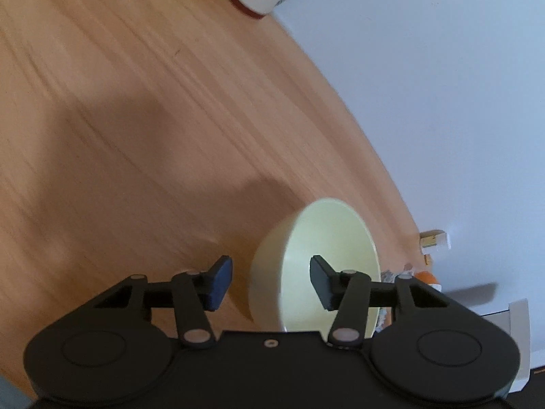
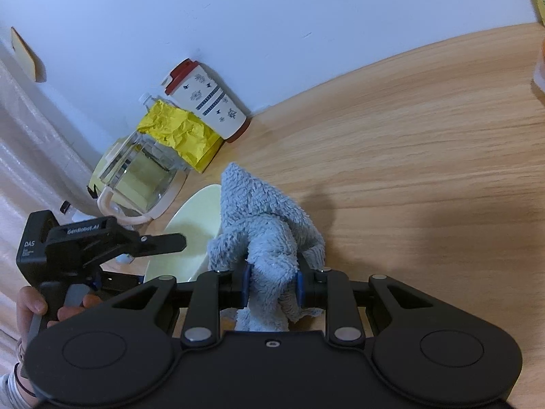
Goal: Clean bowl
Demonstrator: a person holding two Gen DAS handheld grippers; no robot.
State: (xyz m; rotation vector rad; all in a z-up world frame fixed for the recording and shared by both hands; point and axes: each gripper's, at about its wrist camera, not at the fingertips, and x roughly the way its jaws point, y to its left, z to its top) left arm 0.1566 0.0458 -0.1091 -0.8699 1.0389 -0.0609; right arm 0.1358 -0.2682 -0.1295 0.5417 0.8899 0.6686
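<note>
Wiping step pending. Right hand-held gripper pinches grey cloth tight. Left hand-held gripper, jaws parted, straddles the near rim of the pale bowl, tipped on the bench. Next, likely: clamp rim, bring cloth inside.

White patterned tumbler with red lid leaning against wall; crumpled yellow wrapper lying just beside it; clear jug sitting beside wrapper on wooden table.
</note>
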